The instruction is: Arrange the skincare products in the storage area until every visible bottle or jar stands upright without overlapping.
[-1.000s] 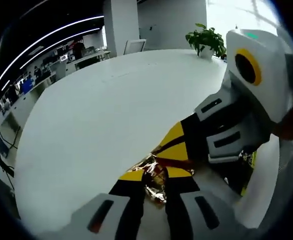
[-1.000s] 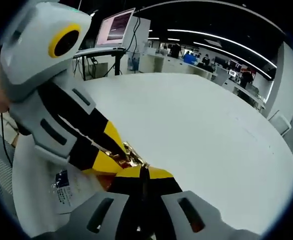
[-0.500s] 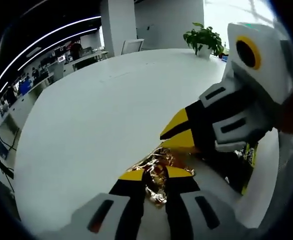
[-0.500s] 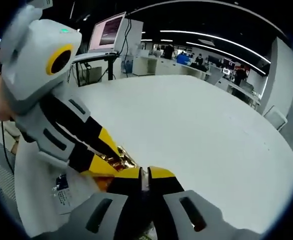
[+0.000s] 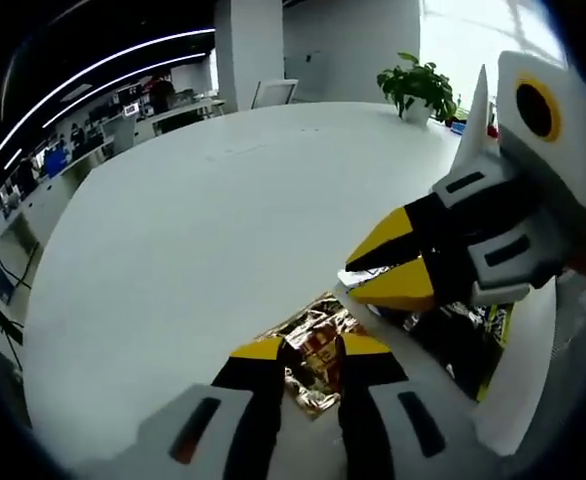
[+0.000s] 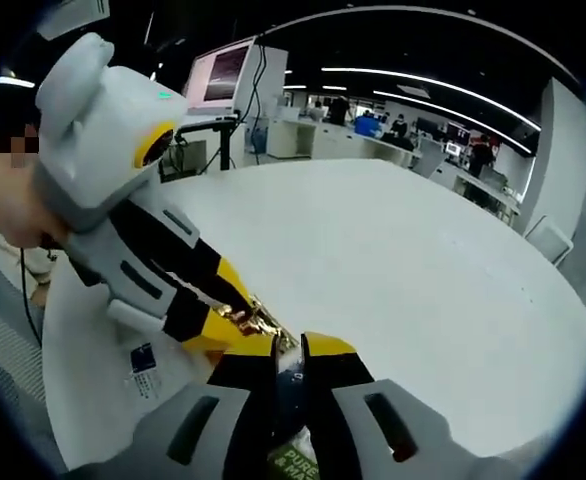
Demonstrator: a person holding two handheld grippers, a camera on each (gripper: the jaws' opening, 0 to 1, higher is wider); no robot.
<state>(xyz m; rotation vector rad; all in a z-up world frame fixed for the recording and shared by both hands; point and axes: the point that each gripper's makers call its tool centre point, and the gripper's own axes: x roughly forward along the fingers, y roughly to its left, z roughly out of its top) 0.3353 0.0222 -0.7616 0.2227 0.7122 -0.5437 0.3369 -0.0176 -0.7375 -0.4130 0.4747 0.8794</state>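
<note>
We count one gold foil packet (image 5: 308, 350), one white table (image 5: 203, 230), one potted plant (image 5: 420, 85), one monitor (image 6: 223, 70) and two grippers: left (image 5: 311, 350), right (image 6: 291, 350).

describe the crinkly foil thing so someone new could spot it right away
Start at the big white round table. At its near edge, the left gripper has its yellow-tipped jaws closed on a crumpled gold foil packet, with the right gripper just beside it. Its shiny, wrinkled gold surface sets it apart from the flat white printed sheet and the dark yellow-edged package nearby.
</note>
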